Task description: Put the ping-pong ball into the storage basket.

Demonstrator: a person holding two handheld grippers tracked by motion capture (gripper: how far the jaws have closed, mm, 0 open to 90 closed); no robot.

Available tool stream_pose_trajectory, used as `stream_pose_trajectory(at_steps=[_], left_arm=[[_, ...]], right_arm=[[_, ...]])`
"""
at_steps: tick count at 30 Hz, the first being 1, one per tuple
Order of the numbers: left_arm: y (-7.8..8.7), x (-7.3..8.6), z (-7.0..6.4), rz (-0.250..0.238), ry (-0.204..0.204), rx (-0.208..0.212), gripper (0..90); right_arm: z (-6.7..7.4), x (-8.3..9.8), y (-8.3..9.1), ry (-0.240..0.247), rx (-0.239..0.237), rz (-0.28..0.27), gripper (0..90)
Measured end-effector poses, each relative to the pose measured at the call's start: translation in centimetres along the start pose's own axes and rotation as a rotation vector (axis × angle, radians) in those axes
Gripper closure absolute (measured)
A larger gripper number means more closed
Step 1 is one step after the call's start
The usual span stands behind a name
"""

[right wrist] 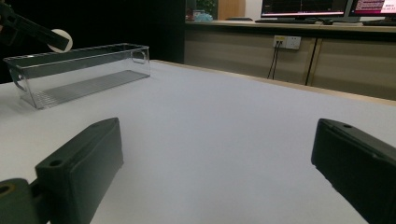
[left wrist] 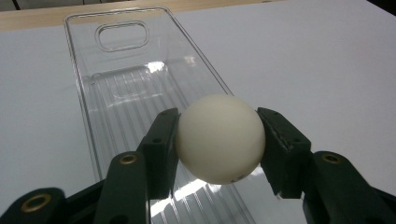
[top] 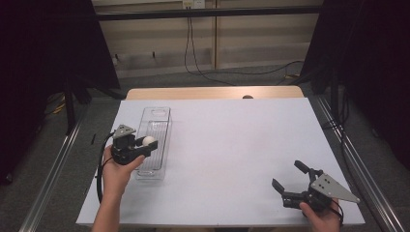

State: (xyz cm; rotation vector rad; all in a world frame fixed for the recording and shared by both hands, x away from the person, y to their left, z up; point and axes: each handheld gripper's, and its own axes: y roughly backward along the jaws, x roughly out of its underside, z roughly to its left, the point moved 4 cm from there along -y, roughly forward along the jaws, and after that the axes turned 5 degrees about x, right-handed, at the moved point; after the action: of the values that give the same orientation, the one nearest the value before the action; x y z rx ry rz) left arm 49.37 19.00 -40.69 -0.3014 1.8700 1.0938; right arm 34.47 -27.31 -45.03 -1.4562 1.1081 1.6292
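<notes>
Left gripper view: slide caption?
Left tool grips a white ball above a clear bin on the white table.

white ball (left wrist: 219, 138): smooth, matte, round, pinched between the two jaws of the left tongs (top: 143, 146), one jaw on each side, held clear above the tray floor

clear plastic tray (left wrist: 88, 116): long, narrow, open-topped, ribbed floor, oval handle cutout in the far end wall, nothing lying inside. sits flat on the bench directly under and ahead of the left tongs, running lengthwise away from them, well apart from the right tongs (top: 291, 178)
</notes>
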Motion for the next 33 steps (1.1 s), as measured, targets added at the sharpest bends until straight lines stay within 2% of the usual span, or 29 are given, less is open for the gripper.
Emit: stream_pose_trajectory(at_steps=[2,7,33], left_arm=[[0.0,0.0,0.1,0.009,-0.008,-0.002,51.3],[-0.3,0.2,0.1,0.005,0.007,-0.008,51.2],[-1.0,0.7,0.2,0.033,-0.013,-0.025,51.2]], right_arm=[[0.0,0.0,0.0,0.001,0.0,-0.001,1.9],[0.0,0.0,0.0,-0.001,0.002,-0.003,1.9],[0.0,0.0,0.0,0.003,0.003,-0.002,1.9]])
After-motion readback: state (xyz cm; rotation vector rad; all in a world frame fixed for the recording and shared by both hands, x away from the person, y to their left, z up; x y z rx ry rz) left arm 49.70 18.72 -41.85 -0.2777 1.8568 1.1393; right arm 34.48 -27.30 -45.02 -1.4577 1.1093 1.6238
